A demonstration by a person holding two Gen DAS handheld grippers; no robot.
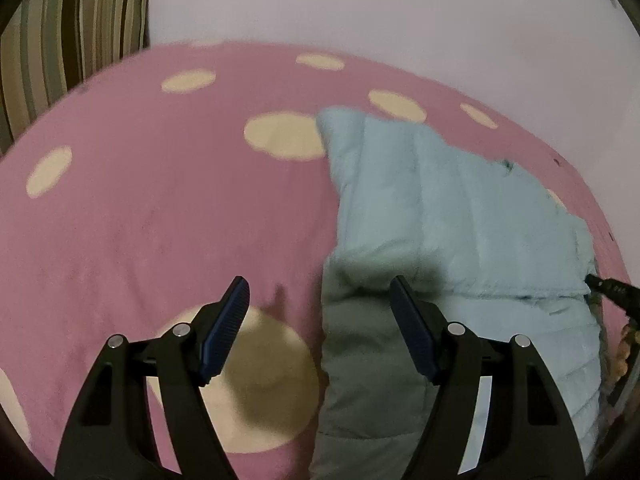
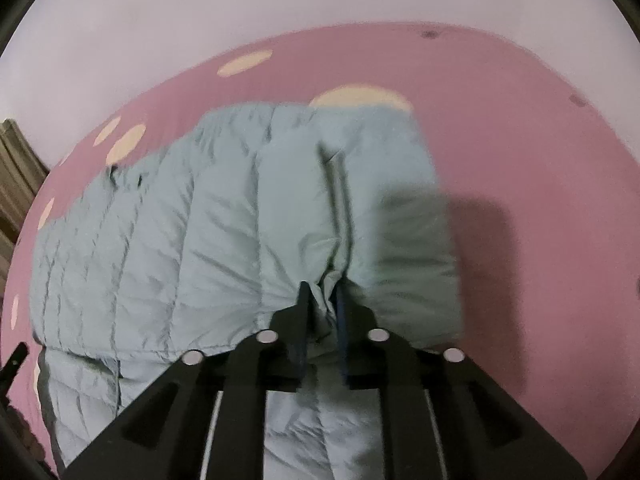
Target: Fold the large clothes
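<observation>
A pale blue quilted puffer jacket [image 1: 444, 208] lies on a pink bedspread [image 1: 160, 208] with cream spots. In the left wrist view my left gripper [image 1: 320, 284] is open and empty, hovering over the jacket's left edge, its right finger above the fabric. In the right wrist view the jacket [image 2: 192, 240] fills the middle, and my right gripper [image 2: 322, 292] is shut on a pinched fold of it near its right side. The right gripper's tip also shows at the far right of the left wrist view [image 1: 608, 286].
A striped cushion or curtain [image 1: 68, 36] stands at the back left. A pale wall [image 1: 400, 8] runs behind the bed. Bare bedspread lies left of the jacket and to its right [image 2: 540, 200].
</observation>
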